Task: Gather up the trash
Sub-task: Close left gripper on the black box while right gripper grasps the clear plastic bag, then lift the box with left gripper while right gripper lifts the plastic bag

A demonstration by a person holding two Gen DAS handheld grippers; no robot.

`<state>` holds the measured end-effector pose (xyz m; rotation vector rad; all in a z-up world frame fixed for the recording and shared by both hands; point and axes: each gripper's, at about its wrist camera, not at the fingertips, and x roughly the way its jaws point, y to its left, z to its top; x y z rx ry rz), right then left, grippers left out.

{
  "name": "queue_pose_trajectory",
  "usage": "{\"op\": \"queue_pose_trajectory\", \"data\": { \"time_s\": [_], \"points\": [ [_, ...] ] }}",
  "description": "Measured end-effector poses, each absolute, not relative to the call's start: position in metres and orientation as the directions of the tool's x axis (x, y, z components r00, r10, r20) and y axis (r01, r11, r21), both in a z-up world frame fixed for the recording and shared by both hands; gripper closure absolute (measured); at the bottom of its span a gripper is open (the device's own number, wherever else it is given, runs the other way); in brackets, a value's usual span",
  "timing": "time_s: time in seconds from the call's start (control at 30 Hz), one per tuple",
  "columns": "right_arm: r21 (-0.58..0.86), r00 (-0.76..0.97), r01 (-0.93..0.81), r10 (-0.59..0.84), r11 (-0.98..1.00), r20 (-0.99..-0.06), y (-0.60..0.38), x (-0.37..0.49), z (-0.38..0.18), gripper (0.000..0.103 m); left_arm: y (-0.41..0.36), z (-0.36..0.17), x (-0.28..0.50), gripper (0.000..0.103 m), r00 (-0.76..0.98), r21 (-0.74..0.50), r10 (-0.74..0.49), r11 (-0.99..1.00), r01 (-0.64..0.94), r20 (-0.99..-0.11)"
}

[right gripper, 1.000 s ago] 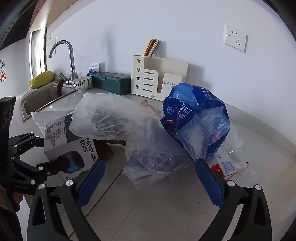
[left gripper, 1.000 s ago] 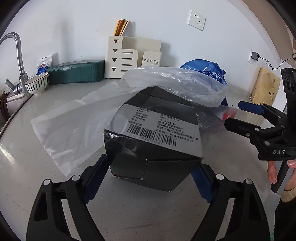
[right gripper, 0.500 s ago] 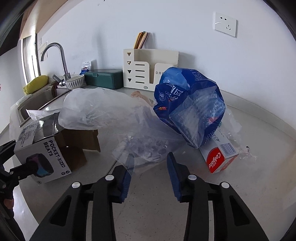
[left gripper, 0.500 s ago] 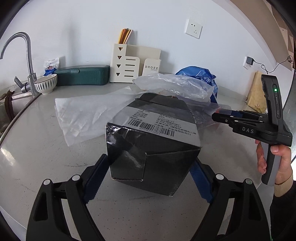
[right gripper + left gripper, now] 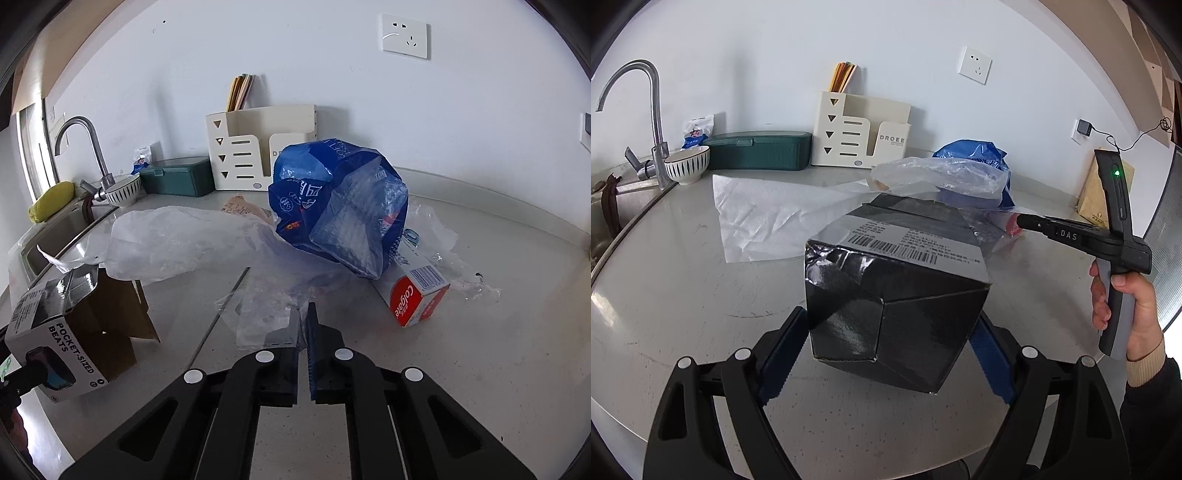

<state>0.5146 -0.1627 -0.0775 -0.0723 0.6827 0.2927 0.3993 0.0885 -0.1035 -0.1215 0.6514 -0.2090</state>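
Observation:
A black cardboard box [image 5: 897,288] with a barcode label sits between the blue pads of my left gripper [image 5: 888,317], which is shut on its two sides. The right wrist view shows the same box [image 5: 62,325] at the far left, its brown flaps hanging open. My right gripper [image 5: 303,314] has its jaws closing tight on the thin edge of a clear plastic bag [image 5: 266,306] lying on the counter. Behind it stand a crumpled blue bag [image 5: 332,206] and a red toothpaste box [image 5: 413,295]. In the left wrist view a hand holds the right gripper [image 5: 1021,221] beside the box.
A white plastic sheet [image 5: 768,218] lies spread on the grey counter [image 5: 683,295]. At the back are a tap [image 5: 653,110] over a sink, a striped bowl [image 5: 687,164], a green lidded box [image 5: 761,149] and a cream organizer [image 5: 860,133]. A brown paper bag [image 5: 1104,199] leans far right.
My right gripper's jaws went from wide open to shut on the clear plastic edge, and the gripper rolled upright. My left gripper drew the black box away from the plastic pile.

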Motion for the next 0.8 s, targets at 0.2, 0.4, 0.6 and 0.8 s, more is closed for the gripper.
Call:
{"op": "queue_pose_trajectory", "data": {
  "time_s": [0.2, 0.4, 0.6, 0.8],
  "points": [
    [-0.031, 0.783, -0.284, 0.214, 0.958, -0.584, -0.162, 0.506, -0.062, 0.097, 0.093, -0.104, 0.395, 0.018, 0.777, -0.187, -0.234, 0.971, 0.152, -0.584],
    [-0.071, 0.822, -0.276, 0.197, 0.959, -0.535, -0.161, 0.496, -0.036, 0.097, 0.093, -0.097, 0.387, 0.018, 0.789, -0.195, -0.241, 0.968, 0.157, -0.565],
    [-0.066, 0.838, -0.260, 0.191, 0.963, -0.512, -0.164, 0.482, -0.026, 0.097, 0.089, -0.090, 0.377, 0.019, 0.794, -0.183, -0.238, 0.970, 0.161, -0.559],
    [-0.056, 0.851, -0.245, 0.188, 0.968, -0.490, -0.179, 0.468, -0.016, 0.097, 0.089, -0.091, 0.371, 0.019, 0.787, -0.206, -0.250, 0.965, 0.159, -0.564]
  ]
}}
